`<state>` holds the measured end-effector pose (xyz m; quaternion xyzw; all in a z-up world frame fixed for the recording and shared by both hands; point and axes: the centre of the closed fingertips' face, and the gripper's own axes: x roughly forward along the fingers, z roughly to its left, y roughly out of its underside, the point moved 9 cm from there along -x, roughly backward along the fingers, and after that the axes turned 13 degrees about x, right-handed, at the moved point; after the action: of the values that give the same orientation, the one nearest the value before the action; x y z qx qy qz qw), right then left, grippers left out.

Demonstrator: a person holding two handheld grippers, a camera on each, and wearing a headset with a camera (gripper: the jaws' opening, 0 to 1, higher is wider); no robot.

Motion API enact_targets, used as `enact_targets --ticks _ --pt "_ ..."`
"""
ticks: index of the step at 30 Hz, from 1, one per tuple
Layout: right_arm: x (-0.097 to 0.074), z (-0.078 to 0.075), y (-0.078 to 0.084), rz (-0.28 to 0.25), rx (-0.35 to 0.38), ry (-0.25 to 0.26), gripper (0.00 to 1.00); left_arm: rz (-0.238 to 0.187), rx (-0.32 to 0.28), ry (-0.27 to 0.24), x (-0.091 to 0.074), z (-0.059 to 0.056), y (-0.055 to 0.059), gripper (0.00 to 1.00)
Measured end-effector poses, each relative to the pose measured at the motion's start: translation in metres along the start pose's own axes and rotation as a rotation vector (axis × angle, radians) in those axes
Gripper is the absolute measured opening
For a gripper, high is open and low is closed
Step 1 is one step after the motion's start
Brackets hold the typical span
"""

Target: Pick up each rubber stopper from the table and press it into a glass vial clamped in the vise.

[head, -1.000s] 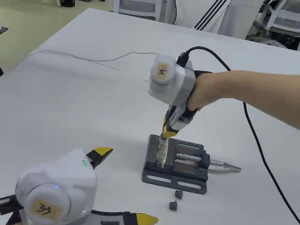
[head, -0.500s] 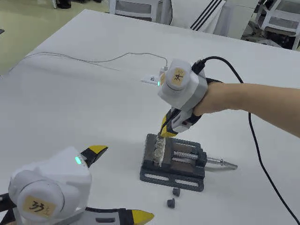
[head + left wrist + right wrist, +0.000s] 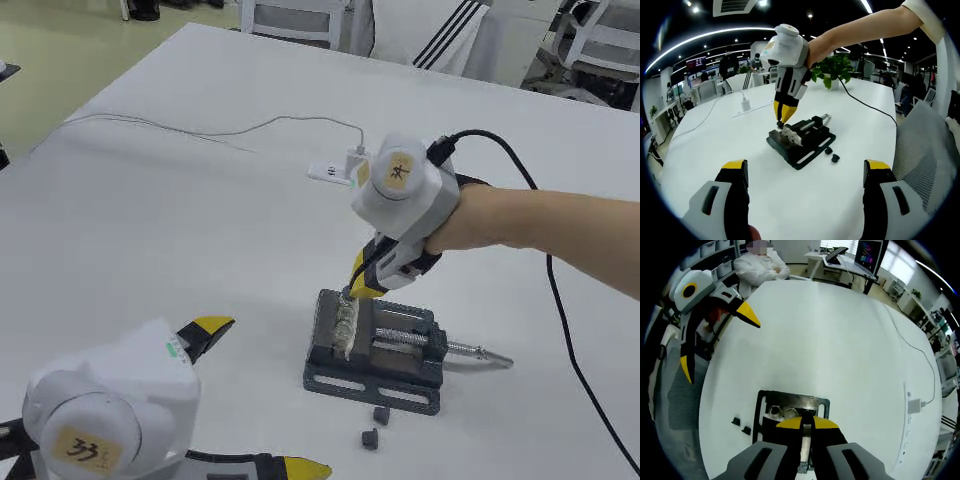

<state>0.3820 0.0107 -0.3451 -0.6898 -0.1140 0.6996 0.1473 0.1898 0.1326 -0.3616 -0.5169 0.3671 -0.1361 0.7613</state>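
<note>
— What's lying on your white table (image 3: 170, 220)?
— Your vise (image 3: 370, 382), with two loose stoppers (image 3: 381, 413) just beside its base. Farther from you, a white adapter (image 3: 333, 171) and its thin cable (image 3: 180, 128).

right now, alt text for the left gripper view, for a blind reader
The right gripper points its closed tips down over glass vials in a black vise on a white table. Two loose rubber stoppers lie beside the vise; the left gripper is open in the foreground.

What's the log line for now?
right gripper: shut, tips at vials in vise | left gripper: open, aside | two stoppers on table
</note>
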Motion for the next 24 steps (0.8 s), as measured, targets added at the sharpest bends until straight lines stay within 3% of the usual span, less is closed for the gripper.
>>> enact_targets --ticks 3,4,6,8,13,18,24 --pt "-0.001 0.002 0.007 0.014 0.035 -0.019 0.18 0.001 0.001 0.002 0.000 0.000 0.000 0.95" --pt "-0.002 0.003 0.009 0.009 0.030 -0.017 0.18 0.001 0.002 0.003 0.000 0.000 0.000 0.95" --pt "-0.006 0.005 0.010 -0.038 0.043 -0.016 0.15 -0.001 0.002 0.002 0.000 -0.001 -0.001 0.95" --pt "-0.008 0.008 0.011 -0.077 0.084 -0.028 0.23 -0.002 0.001 0.002 0.000 -0.001 -0.001 0.95" --pt "-0.011 0.018 0.018 -0.140 0.100 -0.036 0.38 0.000 0.004 0.008 0.000 -0.001 -0.001 0.95" --pt "-0.007 0.029 0.029 -0.176 0.125 -0.018 0.66 0.004 0.006 0.010 -0.001 -0.001 0.001 0.95" --pt "-0.006 0.038 0.042 -0.237 0.155 0.004 0.90 0.009 0.011 0.014 -0.002 0.000 0.001 0.95"
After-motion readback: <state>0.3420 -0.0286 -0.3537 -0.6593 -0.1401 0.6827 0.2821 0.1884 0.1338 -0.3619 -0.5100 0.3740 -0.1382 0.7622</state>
